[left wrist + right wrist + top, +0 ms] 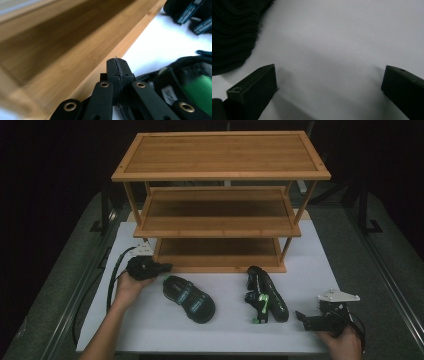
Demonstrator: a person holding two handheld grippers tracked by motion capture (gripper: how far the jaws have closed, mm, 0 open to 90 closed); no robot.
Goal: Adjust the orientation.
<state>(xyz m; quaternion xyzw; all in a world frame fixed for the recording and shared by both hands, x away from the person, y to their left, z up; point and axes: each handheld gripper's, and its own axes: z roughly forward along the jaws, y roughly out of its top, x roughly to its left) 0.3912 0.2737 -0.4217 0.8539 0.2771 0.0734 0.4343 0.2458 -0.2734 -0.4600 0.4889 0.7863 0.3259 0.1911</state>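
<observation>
Two black shoes with green and blue trim lie on the white table in front of a bamboo rack. The left shoe (190,298) lies just right of my left gripper (166,268), whose jaws are pressed together with nothing between them (117,67). In the left gripper view that shoe (197,87) is close on the right and the other shoe (190,13) is farther off. The right shoe (266,295) lies on its side. My right gripper (301,316) rests low near the table's front right, open (329,80) over bare table, with that shoe's ribbed sole (232,32) at its upper left.
The three-tier bamboo rack (220,225) stands at the back centre of the white table (150,330); its bottom board (82,52) runs just beside my left gripper. Cables trail off the table's left side. Dark floor and rails surround the table.
</observation>
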